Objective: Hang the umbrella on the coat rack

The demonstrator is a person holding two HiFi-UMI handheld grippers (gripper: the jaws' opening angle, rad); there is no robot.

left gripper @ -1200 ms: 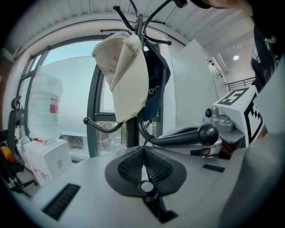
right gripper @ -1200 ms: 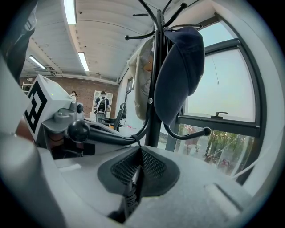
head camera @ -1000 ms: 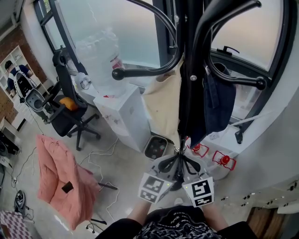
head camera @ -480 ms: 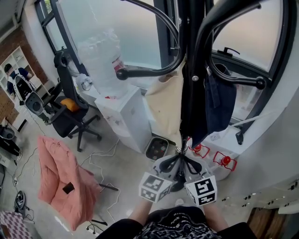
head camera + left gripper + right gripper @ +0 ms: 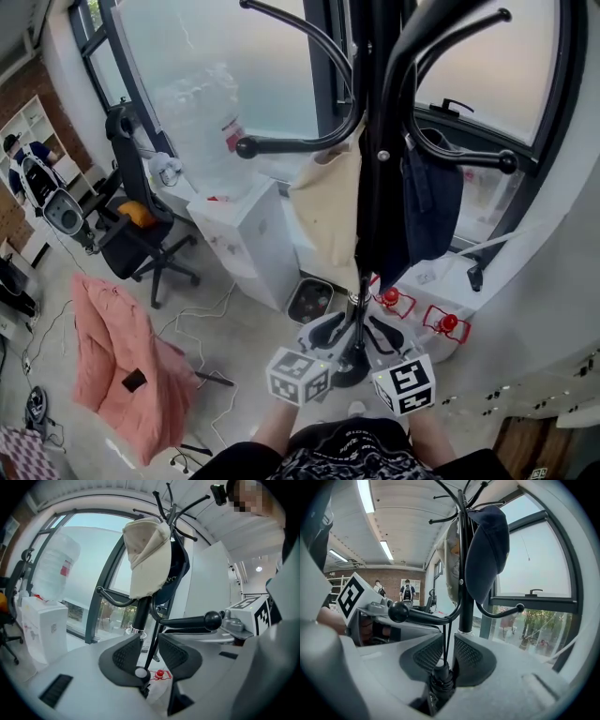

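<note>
Fingers (image 5: pixel 123 654) on the left gripper (image 5: pixel 149 643) have just been opening and now stand well apart, released. Only the thin black strap (image 5: pixel 151 651) runs up through the gap, touching neither pad. Same story on the right gripper (image 5: pixel 447 641), which has just been opening too, but only a little. Its fingers sit slack either side of that strap and the folded black umbrella (image 5: pixel 439 679) sits low in the gap below the pads. I read it as let go rather than pinched, though it's a close call down there

What that means imo: the strap is looped over the lower hook arm (image 5: pixel 423 616) of the coat rack (image 5: pixel 465 597), so the umbrella hangs just in front of the rack and its weight looks to be on the hook. The hanging bit looks basically done, and what's left is backing out

Room-wise, the hook ends in a ball knob (image 5: pixel 398 611), which should stop the loop sliding off. The rack's pole (image 5: pixel 142 613) is just beyond both grippers, with a beige bag (image 5: pixel 147 555) and a navy cap (image 5: pixel 485 550) hanging above. Another hook arm (image 5: pixel 506 612) sticks out to the right, so forward or up is crowded. Straight back toward the person looks open, and I'd pull both grippers back level so no finger snags the strap and lifts it off
</note>
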